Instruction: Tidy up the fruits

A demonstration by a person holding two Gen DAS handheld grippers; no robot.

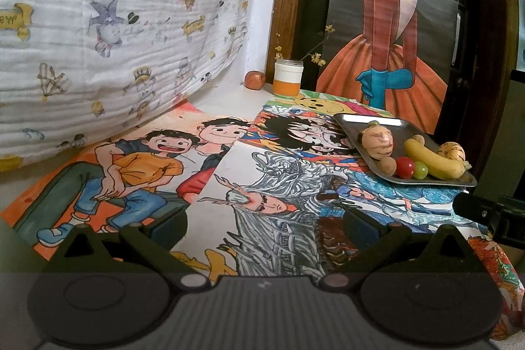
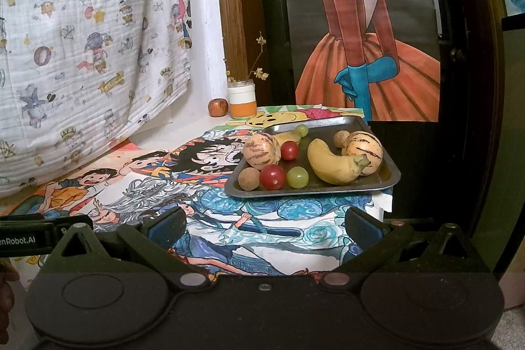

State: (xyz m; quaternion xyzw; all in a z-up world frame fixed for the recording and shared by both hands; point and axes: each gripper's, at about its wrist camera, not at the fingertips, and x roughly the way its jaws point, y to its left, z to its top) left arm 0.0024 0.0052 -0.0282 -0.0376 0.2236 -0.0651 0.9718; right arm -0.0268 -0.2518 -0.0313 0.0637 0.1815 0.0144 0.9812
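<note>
On the tabletop (image 2: 164, 133), most fruit gathered in the metal tray (image 2: 390, 176): banana (image 2: 331, 166), tomatoes, grapes, striped melons; one apple (image 2: 218, 107) left out by the jar (image 2: 242, 100); left tool (image 1: 262, 223) and right tool (image 2: 265, 225) both spread apart, empty

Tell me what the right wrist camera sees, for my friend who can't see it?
A metal tray of fruit sits on a table covered with cartoon drawings: a banana, two striped melons, red tomatoes and green grapes. The open right gripper hovers in front, holding nothing. Farther back stand an apple and a jar.
</note>
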